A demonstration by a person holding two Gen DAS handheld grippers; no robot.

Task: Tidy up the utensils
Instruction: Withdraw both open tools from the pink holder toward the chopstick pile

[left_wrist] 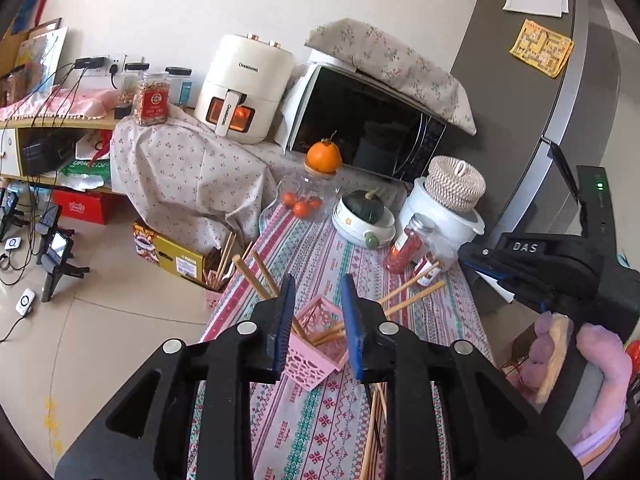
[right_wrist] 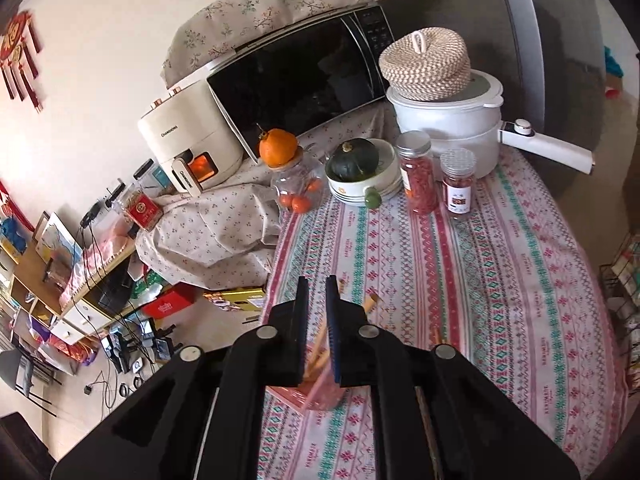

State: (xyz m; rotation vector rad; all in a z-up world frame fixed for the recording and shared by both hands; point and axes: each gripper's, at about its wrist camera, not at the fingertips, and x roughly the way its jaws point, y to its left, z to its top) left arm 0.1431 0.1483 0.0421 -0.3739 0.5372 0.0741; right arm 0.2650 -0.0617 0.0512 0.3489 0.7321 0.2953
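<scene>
Left wrist view: on the table's patterned cloth (left_wrist: 320, 420), a pink perforated plastic basket (left_wrist: 316, 354) holding wooden chopsticks (left_wrist: 326, 336) sits between the left hand-held gripper (left_wrist: 320, 316), parted; right hand-held gripper (right_wrist: 316, 320) narrowly parted, empty.

Bright, soft daylight; strong fisheye bending, dark corners, slight blur near lens
</scene>
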